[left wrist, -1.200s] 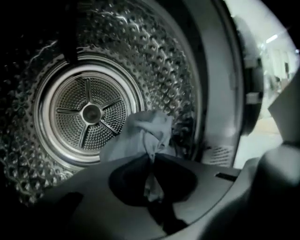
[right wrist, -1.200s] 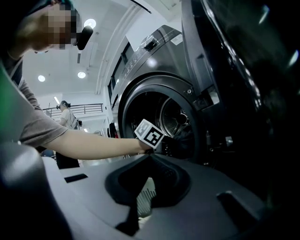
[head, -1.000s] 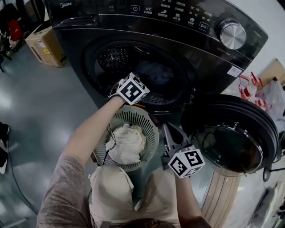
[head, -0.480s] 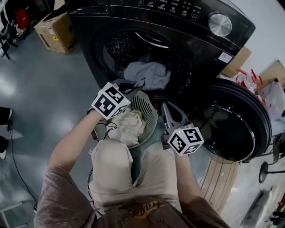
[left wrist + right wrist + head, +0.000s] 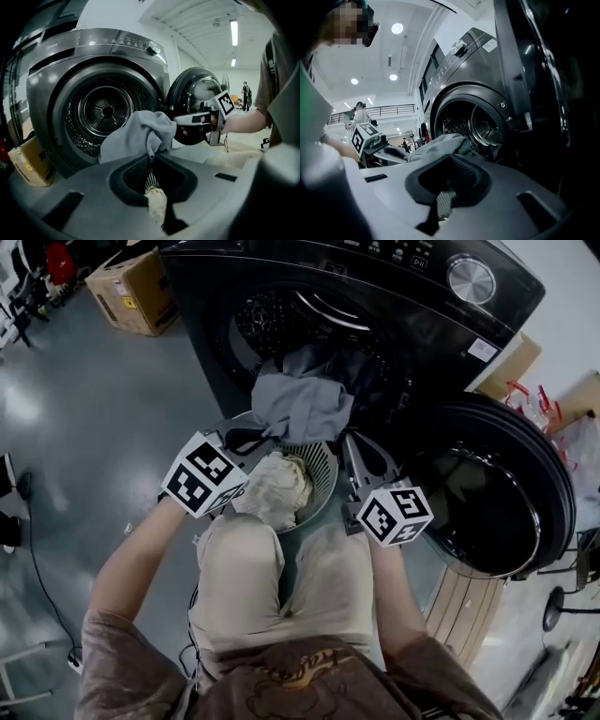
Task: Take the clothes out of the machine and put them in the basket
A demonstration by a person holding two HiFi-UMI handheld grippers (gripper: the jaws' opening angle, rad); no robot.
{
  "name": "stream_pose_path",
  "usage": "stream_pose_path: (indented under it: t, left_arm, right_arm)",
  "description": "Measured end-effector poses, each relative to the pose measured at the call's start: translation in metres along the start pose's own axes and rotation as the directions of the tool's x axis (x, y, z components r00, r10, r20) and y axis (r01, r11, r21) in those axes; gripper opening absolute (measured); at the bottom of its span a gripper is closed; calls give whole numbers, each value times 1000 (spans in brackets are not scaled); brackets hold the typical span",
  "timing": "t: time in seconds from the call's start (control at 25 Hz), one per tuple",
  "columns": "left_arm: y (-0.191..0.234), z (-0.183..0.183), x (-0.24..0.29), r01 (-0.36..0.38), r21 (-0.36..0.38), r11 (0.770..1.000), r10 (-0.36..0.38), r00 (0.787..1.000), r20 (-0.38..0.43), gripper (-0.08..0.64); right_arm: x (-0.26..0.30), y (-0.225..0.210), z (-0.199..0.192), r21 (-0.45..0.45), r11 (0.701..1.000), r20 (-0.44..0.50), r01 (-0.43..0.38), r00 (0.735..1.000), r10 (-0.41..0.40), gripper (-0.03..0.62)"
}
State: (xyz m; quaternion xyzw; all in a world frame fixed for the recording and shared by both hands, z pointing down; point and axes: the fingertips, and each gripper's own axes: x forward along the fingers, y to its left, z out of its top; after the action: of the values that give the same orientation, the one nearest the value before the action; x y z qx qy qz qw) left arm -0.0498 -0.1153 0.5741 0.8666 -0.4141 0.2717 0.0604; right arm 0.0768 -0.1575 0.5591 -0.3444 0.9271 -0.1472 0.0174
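We log the left tool (image 5: 151, 158) clamped on a fold of the grey garment (image 5: 300, 404), which hangs limp from the machine (image 5: 450, 324) mouth over the basket's (image 5: 322, 472) far rim; it is soft, light cloth, best pinched where bunched; right tool (image 5: 451, 159) closed, empty

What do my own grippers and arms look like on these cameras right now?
The left gripper and right gripper both have pale grey moulded bodies with a dark hollow behind the jaws. Each carries a white cube printed with black square markers: left cube, right cube. The arms are bare below short brownish-grey sleeves.
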Motion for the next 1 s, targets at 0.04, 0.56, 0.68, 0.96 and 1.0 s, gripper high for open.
stream_pose_path:
  t: [0.04, 0.56, 0.68, 0.96, 1.0]
  left_arm:
    - [-1, -2, 0, -3, -5, 1000, 3, 1000, 2, 28]
    - [29, 1, 62, -52, -18, 998, 53, 997, 53, 340]
    - [46, 8, 92, -68, -31, 997, 70, 995, 66, 396]
    - [94, 10, 170, -117, -30, 993, 117, 993, -1, 414]
    - [100, 9, 181, -125, -25, 992, 124, 992, -18, 414]
  right_arm:
    - [-1, 1, -1, 2, 1000, -2, -1, 1000, 1, -3]
    - [-6, 15, -4, -28, 1000, -9, 4, 1000, -4, -2]
    - [-8, 15, -5, -33, 999, -12, 15, 1000, -15, -3]
    - [-20, 11, -2, -45, 998, -11, 50, 999, -50, -3]
    - [-23, 9, -2, -46, 997, -11, 57, 998, -58, -2]
